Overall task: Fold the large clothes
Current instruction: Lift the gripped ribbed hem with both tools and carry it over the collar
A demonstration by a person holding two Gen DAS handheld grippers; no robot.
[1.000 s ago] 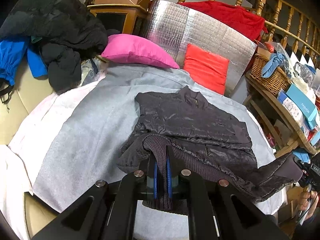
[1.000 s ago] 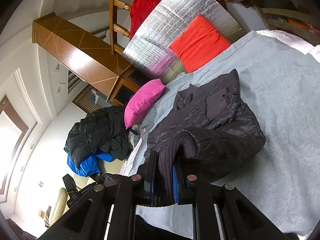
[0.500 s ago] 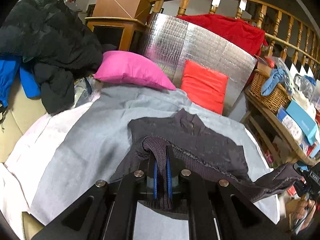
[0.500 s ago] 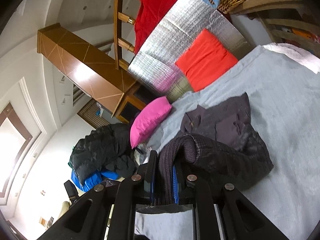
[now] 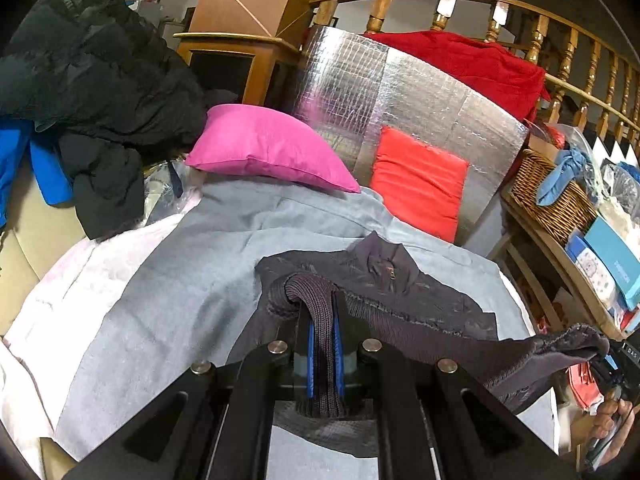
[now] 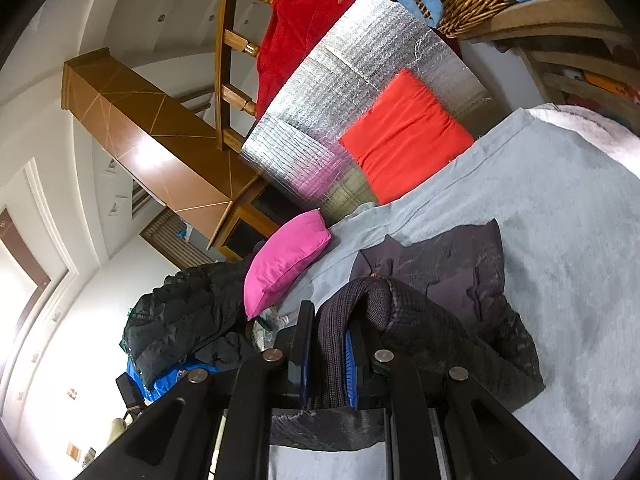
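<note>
Grey blanket (image 5: 168,304) — one jacket (image 5: 420,292), two pillows, two clamped grippers.

Lower body of dark jacket (image 5: 404,292) hidden behind left gripper (image 5: 324,354) frame; ribbed hem (image 6: 334,356) disappears between right gripper (image 6: 326,360) pads, clamped length not visible. Person's hand (image 5: 610,428) cut off at right edge, partly blurred. Lettering on blue boxes (image 5: 618,264), far right, too small to read.

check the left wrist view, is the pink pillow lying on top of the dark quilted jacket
No, the pink pillow rests at the far edge of the grey blanket, clearly apart from the dark quilted jacket, which lies nearer the camera.
</note>
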